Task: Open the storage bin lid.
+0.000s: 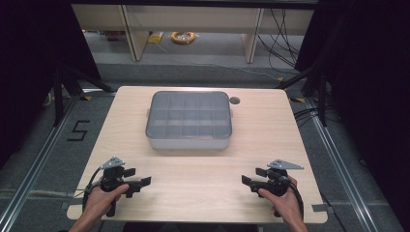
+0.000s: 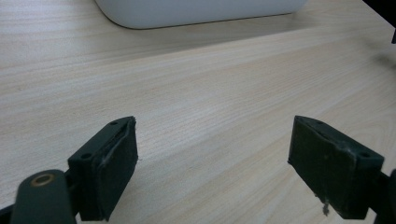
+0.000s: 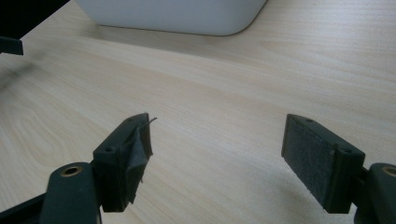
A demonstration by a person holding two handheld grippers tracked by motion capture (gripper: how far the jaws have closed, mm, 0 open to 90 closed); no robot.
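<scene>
A white box with a clear lid over several compartments (image 1: pixel 189 121) stands at the middle of the light wooden table (image 1: pixel 203 179); its contents cannot be made out. My left gripper (image 1: pixel 140 177) rests near the front left of the table, held by a hand, jaws wide apart with nothing between them. My right gripper (image 1: pixel 252 177) lies near the front right, likewise open and empty. Both point inward toward each other. The box's white wall (image 2: pixel 201 11) appears at the top of the left gripper view, ahead of that gripper (image 2: pixel 212 163). The same wall (image 3: pixel 173 14) lies ahead of my right gripper (image 3: pixel 217 161).
A round dark cable hole (image 1: pixel 235 100) sits in the tabletop right of the box's far corner. Black frame legs and cables stand on the floor to both sides. Shelving and a coil of orange cable (image 1: pixel 183 36) lie beyond the table.
</scene>
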